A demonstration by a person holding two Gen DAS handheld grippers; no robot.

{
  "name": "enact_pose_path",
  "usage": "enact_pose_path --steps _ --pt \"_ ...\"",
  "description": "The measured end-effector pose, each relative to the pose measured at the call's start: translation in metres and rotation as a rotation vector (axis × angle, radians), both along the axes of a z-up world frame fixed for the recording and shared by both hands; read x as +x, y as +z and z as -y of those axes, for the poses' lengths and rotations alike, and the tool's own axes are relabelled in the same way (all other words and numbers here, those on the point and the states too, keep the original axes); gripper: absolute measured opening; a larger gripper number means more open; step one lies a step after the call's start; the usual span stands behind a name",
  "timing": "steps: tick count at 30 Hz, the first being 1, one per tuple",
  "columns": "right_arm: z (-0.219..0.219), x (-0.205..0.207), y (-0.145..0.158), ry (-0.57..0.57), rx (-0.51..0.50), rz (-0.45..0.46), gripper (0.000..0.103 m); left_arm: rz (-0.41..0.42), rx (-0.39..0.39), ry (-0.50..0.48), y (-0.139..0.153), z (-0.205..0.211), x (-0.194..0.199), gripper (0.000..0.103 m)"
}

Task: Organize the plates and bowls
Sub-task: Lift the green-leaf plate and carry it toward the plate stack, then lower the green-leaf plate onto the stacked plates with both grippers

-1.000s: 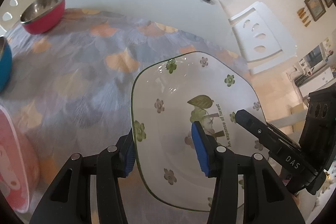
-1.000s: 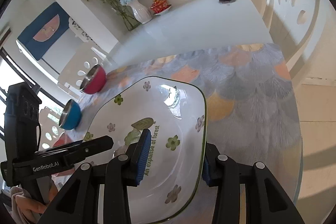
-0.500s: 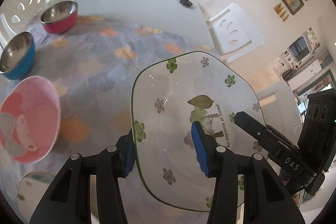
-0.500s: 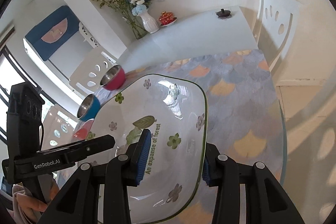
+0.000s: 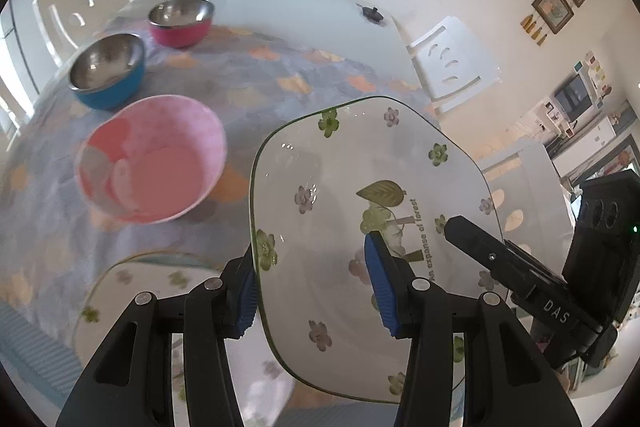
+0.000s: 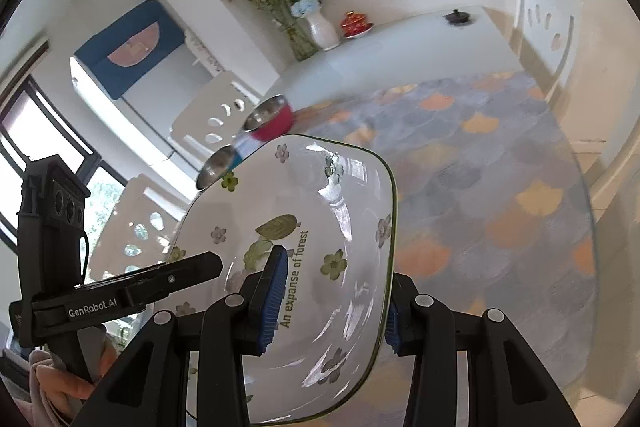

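The left gripper (image 5: 312, 291) clamps one rim of the flowered plate (image 5: 360, 167), and the right gripper (image 6: 328, 303) clamps the opposite rim, each with one blue pad inside the dish and one under it, so the plate hangs tilted above the table (image 5: 260, 75). Below it to the left lie a second flowered plate (image 5: 132, 287), a pink bowl (image 5: 152, 159), a blue bowl (image 5: 108, 71) and a red bowl (image 5: 180, 21) on the patterned cloth (image 6: 500, 187).
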State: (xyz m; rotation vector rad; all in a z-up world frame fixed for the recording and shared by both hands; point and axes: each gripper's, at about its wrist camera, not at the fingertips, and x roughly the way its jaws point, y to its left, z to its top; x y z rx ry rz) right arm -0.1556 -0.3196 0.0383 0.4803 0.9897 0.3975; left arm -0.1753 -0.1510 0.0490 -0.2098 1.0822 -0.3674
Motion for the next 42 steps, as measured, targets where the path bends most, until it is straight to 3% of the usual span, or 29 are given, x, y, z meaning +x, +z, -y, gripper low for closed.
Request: enact_pose_path --steps 5,21,42 --pt "-0.026 -0.009 0.001 0.031 0.029 0.007 0.042 -0.037 -0.023 0.045 -0.006 -0.033 -0.011 0.045" --pt "-0.112 -0.027 -0.011 0.155 0.076 -0.031 0.042 -0.049 -0.038 0.132 -0.019 -0.121 -0.038 0.045" --pt "-0.155 -0.053 -0.062 0.224 0.047 -0.17 0.042 -0.142 -0.049 0.124 -0.072 -0.155 -0.058 0.045"
